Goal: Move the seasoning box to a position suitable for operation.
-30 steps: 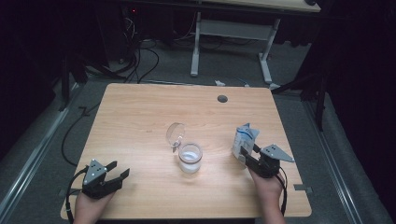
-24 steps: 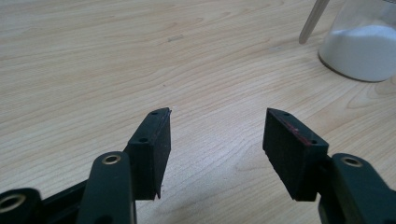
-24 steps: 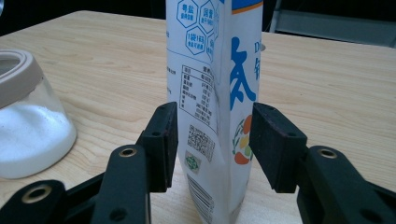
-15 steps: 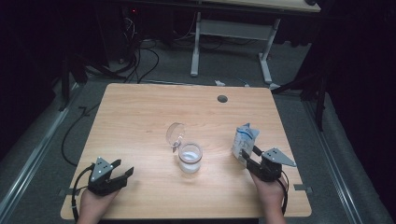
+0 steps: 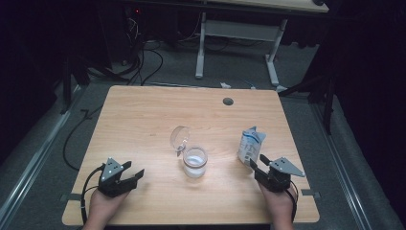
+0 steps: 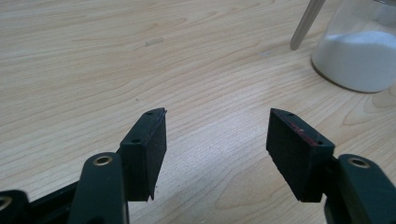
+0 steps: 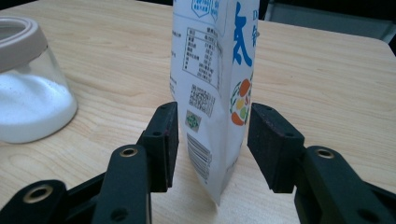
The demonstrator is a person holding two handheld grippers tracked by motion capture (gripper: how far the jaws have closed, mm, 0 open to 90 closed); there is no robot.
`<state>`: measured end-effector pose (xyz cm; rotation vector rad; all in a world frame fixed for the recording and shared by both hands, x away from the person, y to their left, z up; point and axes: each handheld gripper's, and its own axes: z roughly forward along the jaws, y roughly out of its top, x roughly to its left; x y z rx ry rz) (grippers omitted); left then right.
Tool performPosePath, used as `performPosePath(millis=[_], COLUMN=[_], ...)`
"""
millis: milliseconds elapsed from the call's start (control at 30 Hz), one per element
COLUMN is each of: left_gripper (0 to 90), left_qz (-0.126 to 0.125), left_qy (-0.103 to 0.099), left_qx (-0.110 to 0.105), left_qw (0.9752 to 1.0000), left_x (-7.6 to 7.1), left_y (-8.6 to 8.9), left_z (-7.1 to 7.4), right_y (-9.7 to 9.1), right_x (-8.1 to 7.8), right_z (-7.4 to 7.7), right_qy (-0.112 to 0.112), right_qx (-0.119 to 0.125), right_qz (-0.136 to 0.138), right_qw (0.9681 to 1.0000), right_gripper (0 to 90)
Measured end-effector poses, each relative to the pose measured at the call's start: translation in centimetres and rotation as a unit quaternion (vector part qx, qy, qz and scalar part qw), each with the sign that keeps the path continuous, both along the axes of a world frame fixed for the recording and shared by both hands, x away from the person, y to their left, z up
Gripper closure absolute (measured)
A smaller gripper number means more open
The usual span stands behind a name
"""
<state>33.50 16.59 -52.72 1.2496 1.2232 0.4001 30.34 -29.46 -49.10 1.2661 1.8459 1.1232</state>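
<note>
1. the surface is pale wood, with a small round hole near its far edge.
2. a white pouch with blue print stands upright at the right, just beyond the right gripper.
3. in the right gripper view the pouch sits between the fingers; they are apart, with a small gap showing on each side, so they are not clamped on it.
4. a glass jar holding white powder stands near the middle, left of the pouch and apart from it; its hinged lid is tipped open on the far-left side.
5. the left gripper rests at the near left, well apart from the jar, pointing right towards it.
6. in the left gripper view its fingers are wide apart over bare wood, with the jar at the far right.
</note>
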Motion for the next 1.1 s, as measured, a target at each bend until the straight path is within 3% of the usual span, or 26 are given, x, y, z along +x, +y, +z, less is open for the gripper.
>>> performPosePath(millis=[367, 433, 800, 1100], left_gripper=[39.1, 39.1, 39.1, 39.1], left_qz=[-0.015, -0.019, -0.033, -0.036], left_qy=[0.004, 0.005, 0.006, 0.008], left_qx=[-0.007, -0.004, -0.009, -0.009], left_qw=[0.9999, 0.9998, 0.9994, 0.9993], left_x=[0.6, 0.8, 1.1, 1.2], left_y=[-1.0, -1.3, -2.0, -2.2], left_z=[0.0, 0.0, 0.1, 0.1], right_y=[-0.3, -0.2, 0.6, 1.7], right_x=[-1.0, -1.4, -2.7, -2.7], right_z=[-0.2, -0.3, -0.8, -1.3], right_qy=[0.009, -0.003, 0.009, 0.017], right_qx=[0.002, -0.007, -0.018, -0.023], right_qz=[-0.013, -0.024, -0.008, 0.011], right_qw=[0.9999, 0.9997, 0.9998, 0.9995], right_gripper=[49.8, 50.5, 51.8, 51.5])
